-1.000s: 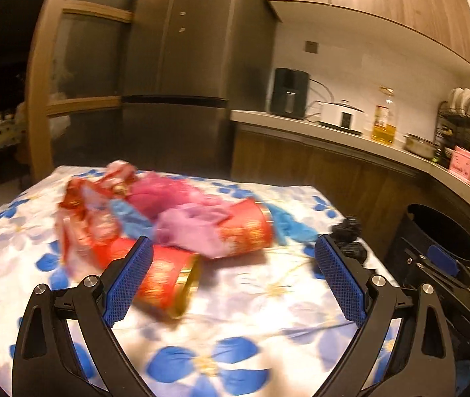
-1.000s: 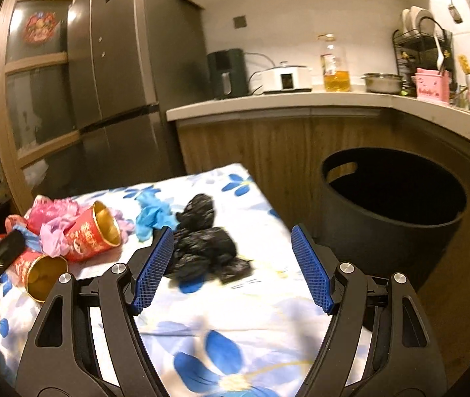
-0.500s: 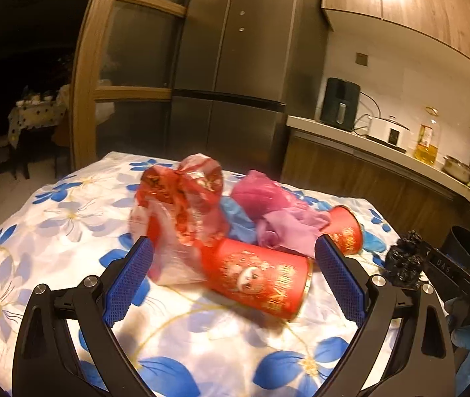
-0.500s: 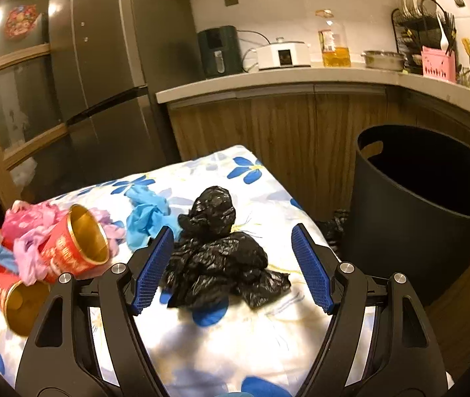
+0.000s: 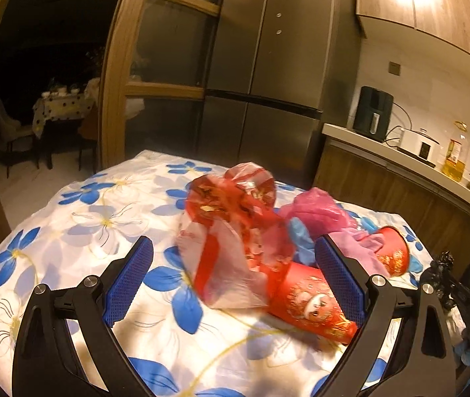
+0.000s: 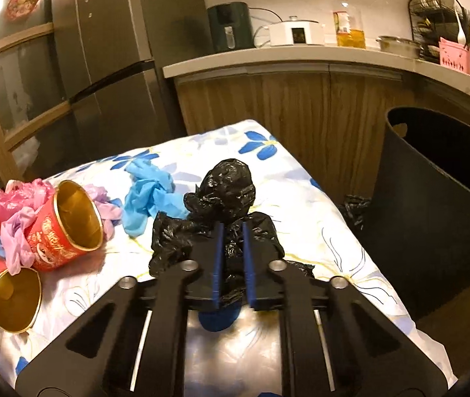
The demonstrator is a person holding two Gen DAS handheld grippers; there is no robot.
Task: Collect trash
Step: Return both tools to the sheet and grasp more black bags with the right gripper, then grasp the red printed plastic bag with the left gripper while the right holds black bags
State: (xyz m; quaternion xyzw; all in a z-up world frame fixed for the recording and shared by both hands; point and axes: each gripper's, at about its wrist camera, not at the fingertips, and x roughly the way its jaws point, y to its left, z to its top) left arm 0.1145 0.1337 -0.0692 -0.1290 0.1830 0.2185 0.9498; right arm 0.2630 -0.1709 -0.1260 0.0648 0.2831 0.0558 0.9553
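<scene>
Right gripper [image 6: 231, 261] clenched on the crumpled black bag [image 6: 225, 198], pads biting the near folds while the rest of it sits on the flowered bench [image 6: 327, 218], near the right edge. Left gripper [image 5: 233, 284] wide open, grasping nothing, framing the clear red-printed bag [image 5: 231, 241] and the red cup [image 5: 311, 297] lying on its side just beside it.

Best bet now, probably: lift the black bag straight up first, get all the loose tails off the cloth, then swing over to the black bin [image 6: 440, 205] standing right beside the bench. Worth watching for thin plastic slipping out of a shallow pinch. Open up only once well over the rim. Blue gloves [image 6: 150, 195] close by, easy to snag on the way.
</scene>
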